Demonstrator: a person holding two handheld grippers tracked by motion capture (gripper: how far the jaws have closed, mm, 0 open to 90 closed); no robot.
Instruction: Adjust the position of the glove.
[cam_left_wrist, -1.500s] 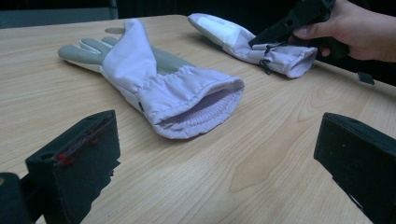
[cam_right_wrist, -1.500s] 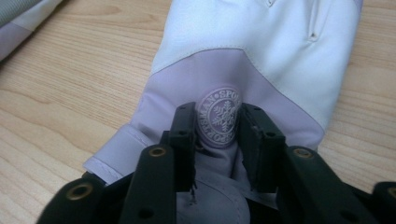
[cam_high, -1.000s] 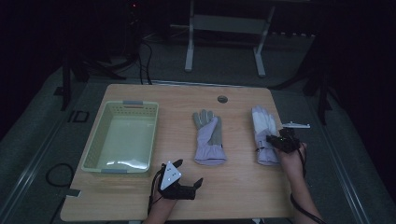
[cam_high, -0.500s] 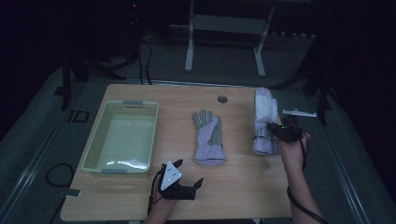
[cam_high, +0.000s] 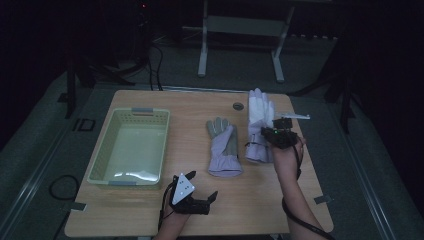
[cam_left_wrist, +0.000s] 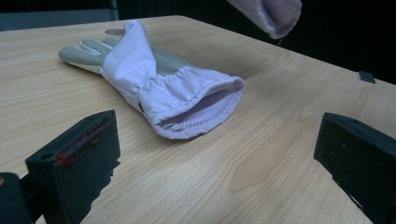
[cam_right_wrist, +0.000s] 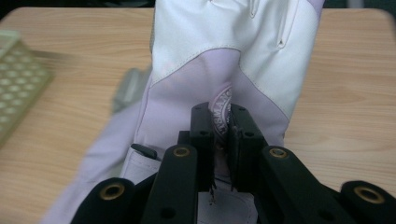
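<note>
Right gripper view: tool (cam_right_wrist: 221, 122) pinches glove's (cam_right_wrist: 233, 56) partly hidden label.

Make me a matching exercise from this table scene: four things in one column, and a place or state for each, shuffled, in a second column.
Things:
1. basket
2. flat glove
3. right tongs
4. left tongs

States:
A. lying palm up mid-table
B. open, nothing between the jaws
C. pale green, at the table's left side
D. shut on the held glove

Pairs: 1-C, 2-A, 3-D, 4-B
</note>
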